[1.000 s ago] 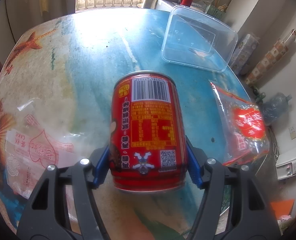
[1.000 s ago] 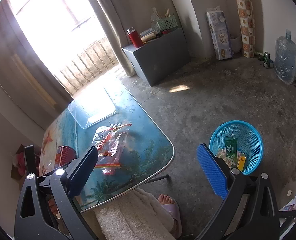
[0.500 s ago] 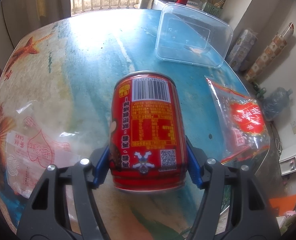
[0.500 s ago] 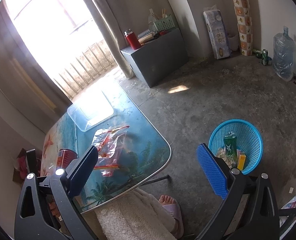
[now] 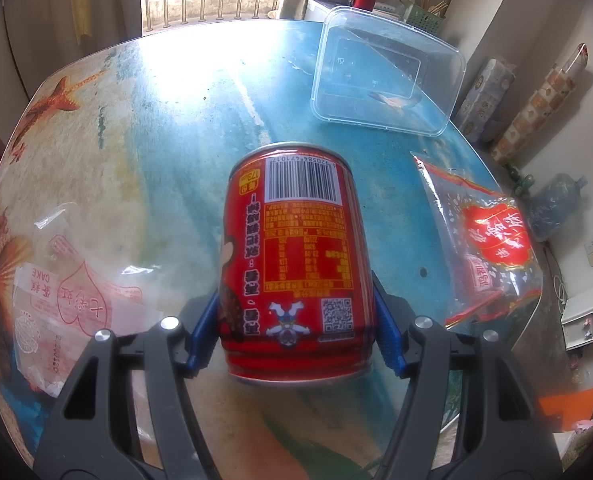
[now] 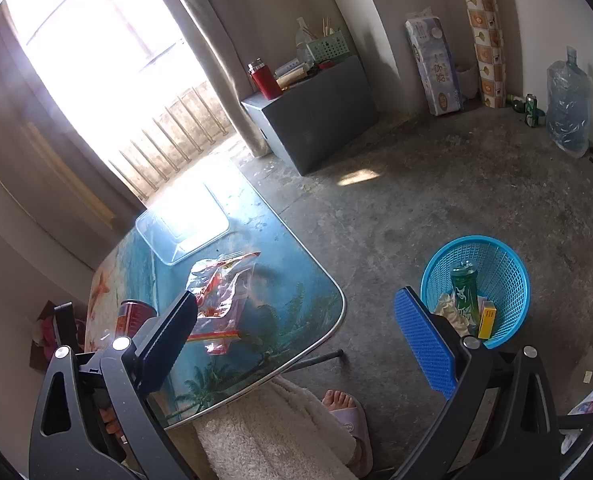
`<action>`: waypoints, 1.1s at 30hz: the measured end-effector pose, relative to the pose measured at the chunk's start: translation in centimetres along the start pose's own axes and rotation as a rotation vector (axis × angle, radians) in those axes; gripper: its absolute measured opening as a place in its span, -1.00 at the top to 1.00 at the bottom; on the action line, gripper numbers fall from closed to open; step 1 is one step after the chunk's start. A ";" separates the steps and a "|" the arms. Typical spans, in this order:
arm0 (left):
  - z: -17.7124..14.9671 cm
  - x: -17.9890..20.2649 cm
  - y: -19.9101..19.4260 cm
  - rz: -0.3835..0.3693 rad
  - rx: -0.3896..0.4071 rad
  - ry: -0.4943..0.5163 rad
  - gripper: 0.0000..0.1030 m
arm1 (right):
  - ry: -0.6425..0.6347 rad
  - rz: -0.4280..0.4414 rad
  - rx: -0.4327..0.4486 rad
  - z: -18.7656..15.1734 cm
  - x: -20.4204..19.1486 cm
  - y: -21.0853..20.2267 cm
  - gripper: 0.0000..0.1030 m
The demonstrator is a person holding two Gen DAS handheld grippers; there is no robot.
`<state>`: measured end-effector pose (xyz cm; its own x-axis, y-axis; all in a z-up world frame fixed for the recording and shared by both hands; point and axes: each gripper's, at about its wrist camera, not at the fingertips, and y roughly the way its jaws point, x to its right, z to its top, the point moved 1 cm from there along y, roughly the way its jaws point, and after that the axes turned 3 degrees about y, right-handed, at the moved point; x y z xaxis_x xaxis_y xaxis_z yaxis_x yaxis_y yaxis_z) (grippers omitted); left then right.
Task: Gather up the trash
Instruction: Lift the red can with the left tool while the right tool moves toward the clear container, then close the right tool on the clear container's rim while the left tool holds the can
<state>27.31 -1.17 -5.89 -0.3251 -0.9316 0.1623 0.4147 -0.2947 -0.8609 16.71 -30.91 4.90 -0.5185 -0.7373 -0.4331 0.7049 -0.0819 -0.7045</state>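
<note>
The left gripper point(image 5: 296, 332) clamps a red can point(image 5: 294, 264) at centre frame, above the table point(image 5: 176, 128). The right gripper point(image 6: 296, 340) gapes empty; lower right sits a blue basket point(image 6: 508, 264).

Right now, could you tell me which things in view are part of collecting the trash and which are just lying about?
Part of the job:
- red can, clamped in the left claw
- snack bag
- cake wrapper
- clear tub
- blue basket, already holding trash

Just lying about:
- red flask
- tissue pack
- water jug
- grey cabinet
</note>
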 end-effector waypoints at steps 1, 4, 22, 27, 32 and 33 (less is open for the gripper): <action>0.0 0.0 0.0 0.000 0.000 0.001 -0.21 | 0.002 0.000 0.001 0.0 0.0 0.0 -0.87; 0.0 0.0 0.0 -0.001 0.000 0.000 -0.21 | 0.007 0.001 0.002 0.0 0.1 0.0 -0.87; 0.0 -0.3 -0.1 0.000 0.012 -0.015 -0.21 | -0.017 0.029 0.036 3.7 0.3 1.2 -0.62; -0.1 -0.8 -0.3 0.001 0.024 -0.026 -0.21 | -0.101 0.139 -0.024 7.2 -2.1 5.3 -0.46; -0.5 -1.0 -0.5 0.004 0.030 -0.033 -0.21 | -0.220 0.226 -0.164 8.2 -6.3 11.4 -0.32; -0.5 -1.0 -0.5 0.005 0.029 -0.033 -0.21 | -0.260 0.228 -0.180 7.9 -7.3 12.4 -0.32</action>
<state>27.03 0.03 -5.82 -0.2953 -0.9394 0.1743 0.4409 -0.2958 -0.8474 33.05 -31.85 3.78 -0.2018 -0.8702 -0.4494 0.6798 0.2059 -0.7040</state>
